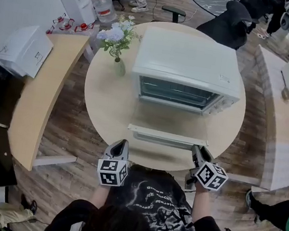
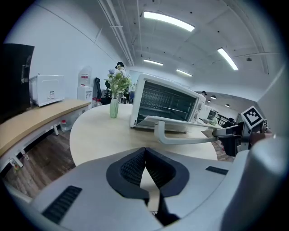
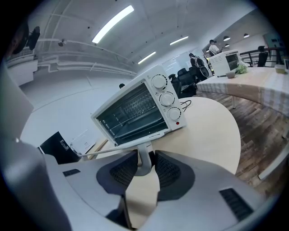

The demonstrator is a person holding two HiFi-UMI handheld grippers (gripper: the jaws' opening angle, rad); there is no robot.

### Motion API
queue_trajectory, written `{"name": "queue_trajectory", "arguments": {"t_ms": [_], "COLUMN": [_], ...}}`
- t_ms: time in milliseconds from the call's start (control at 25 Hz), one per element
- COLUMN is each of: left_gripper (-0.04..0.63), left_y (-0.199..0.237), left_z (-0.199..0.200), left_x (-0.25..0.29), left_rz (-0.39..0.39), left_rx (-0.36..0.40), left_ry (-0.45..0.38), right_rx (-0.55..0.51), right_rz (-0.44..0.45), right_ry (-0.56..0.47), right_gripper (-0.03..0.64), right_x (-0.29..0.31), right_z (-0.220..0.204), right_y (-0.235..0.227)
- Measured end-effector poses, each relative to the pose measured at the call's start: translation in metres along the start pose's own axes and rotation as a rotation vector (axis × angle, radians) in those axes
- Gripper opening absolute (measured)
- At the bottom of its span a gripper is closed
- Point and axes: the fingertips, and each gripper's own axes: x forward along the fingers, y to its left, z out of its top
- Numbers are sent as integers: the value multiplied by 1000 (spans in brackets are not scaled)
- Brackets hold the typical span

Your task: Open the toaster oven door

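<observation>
A white toaster oven stands on the round wooden table. Its glass door hangs fully down and lies flat toward me. The door's white handle runs along its near edge. My right gripper is at the handle's right end. In the right gripper view its pads close round the handle's post, with the oven beyond. My left gripper hovers just off the handle's left end, apart from it. In the left gripper view it is shut and empty, the handle ahead.
A green vase of flowers stands on the table left of the oven. A curved wooden counter with a white box runs along the left. A long table with another appliance lies right. A person's shoe shows at lower right.
</observation>
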Motion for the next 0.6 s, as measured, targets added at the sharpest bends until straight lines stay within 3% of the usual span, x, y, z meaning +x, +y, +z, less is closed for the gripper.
{"name": "queue_trajectory", "arguments": {"t_ms": [600], "left_gripper": [17], "left_y": [-2], "left_z": [-5], "left_x": [-11], "left_rz": [28], "left_rx": [29], "left_ry": [12], "right_rx": [-108], "right_rz": [-82], "right_ry": [65], "right_gripper": [110], "right_x": [11], "right_z": [-48], "right_y": [-24]}}
